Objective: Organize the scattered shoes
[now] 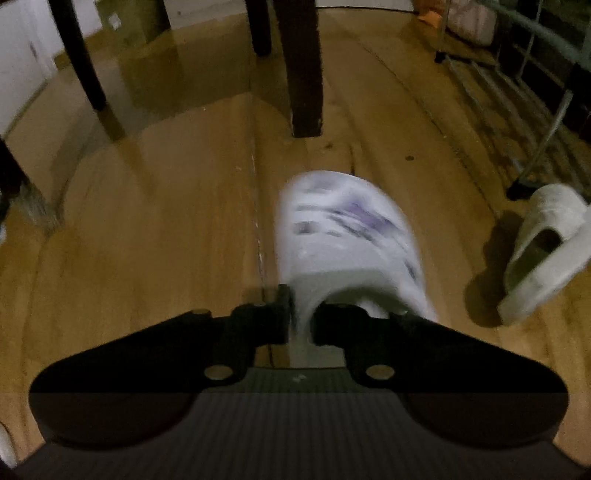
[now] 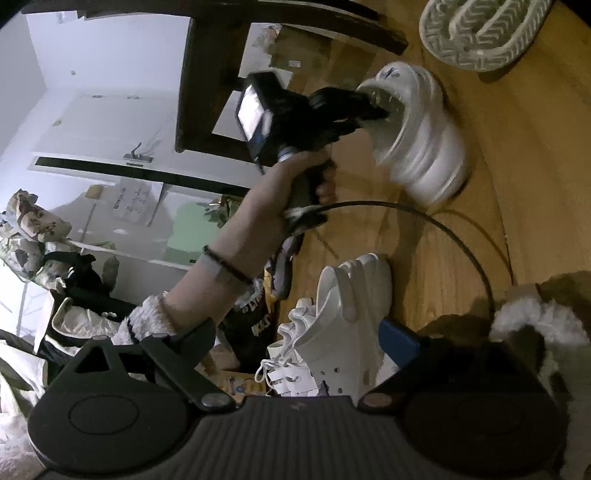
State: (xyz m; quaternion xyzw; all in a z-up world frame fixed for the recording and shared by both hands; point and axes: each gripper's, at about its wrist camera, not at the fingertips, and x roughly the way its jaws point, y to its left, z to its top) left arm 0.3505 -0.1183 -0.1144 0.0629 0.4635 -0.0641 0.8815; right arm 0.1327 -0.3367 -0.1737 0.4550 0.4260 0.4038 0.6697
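My left gripper (image 1: pixel 303 311) is shut on the heel-side rim of a white slipper with purple marks (image 1: pixel 351 236), one finger inside and one outside. In the right wrist view that left gripper (image 2: pixel 373 109), held by a hand, bites the same white slipper (image 2: pixel 424 147) above the wooden floor. My right gripper (image 2: pixel 299 328) stands open, its fingers wide apart. A white clog (image 2: pixel 347 325) and a white laced sneaker (image 2: pixel 291 354) lie between and just beyond them, the clog close to the blue pad (image 2: pixel 400 341). A grey slipper (image 1: pixel 543 251) lies tilted at the right.
Dark chair legs (image 1: pixel 303 66) stand just beyond the held slipper. A metal shoe rack (image 1: pixel 517 92) runs along the right. An upturned ribbed sole (image 2: pixel 480 33) lies on the floor, a fluffy brown-and-white shoe (image 2: pixel 543 321) at the right, heaped clothes (image 2: pixel 55 258) at the left.
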